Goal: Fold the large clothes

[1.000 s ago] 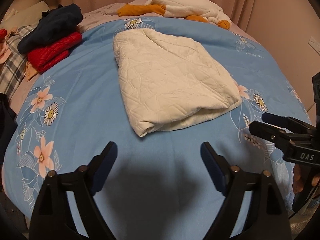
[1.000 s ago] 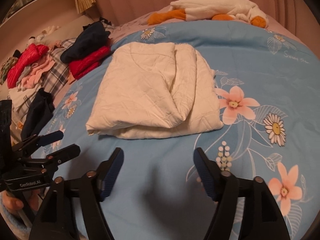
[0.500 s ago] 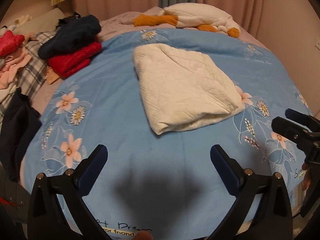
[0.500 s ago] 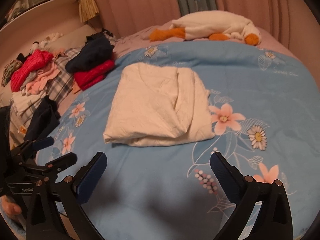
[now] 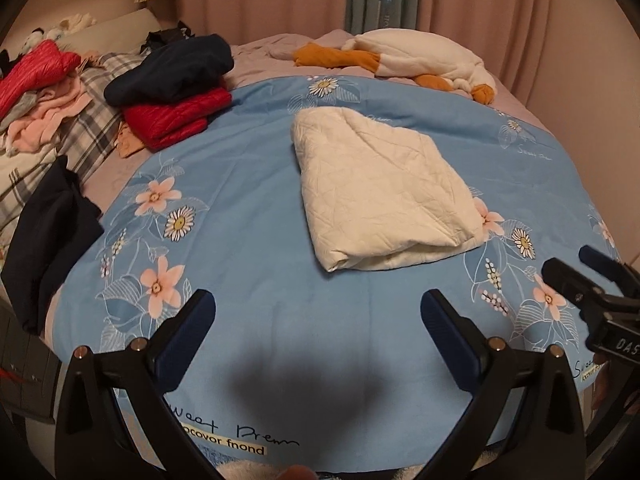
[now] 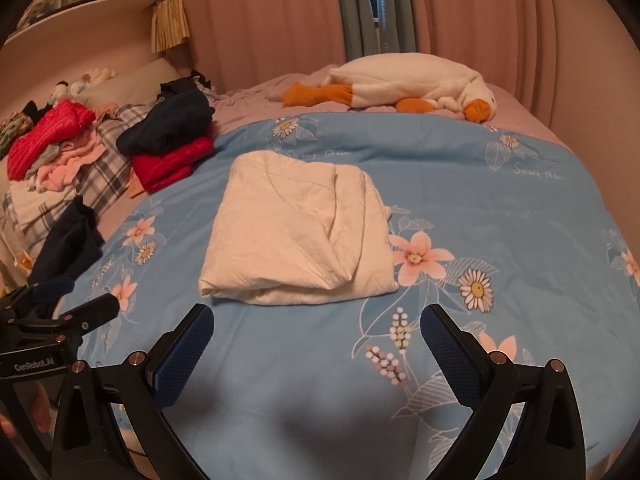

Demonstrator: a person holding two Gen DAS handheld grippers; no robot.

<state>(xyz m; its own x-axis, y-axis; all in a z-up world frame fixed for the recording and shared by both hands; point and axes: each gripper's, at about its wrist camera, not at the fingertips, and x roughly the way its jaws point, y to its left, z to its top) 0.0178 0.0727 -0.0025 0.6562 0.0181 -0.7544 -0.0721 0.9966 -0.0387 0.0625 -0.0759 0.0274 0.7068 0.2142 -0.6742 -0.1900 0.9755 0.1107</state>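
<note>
Holding my left gripper and right gripper with jaws spread wide, nothing between them. Folded cream quilted garment lies ahead, mid blue floral bedspread. Stacked navy and red folded clothes far-left; plush white goose behind.

A folded cream garment lies flat on the blue floral bedspread. The right gripper hangs just short of the garment, jaws wide and empty. Left of the garment sits a navy-on-red stack of folded clothes; beyond the garment lies a plush goose.
</note>
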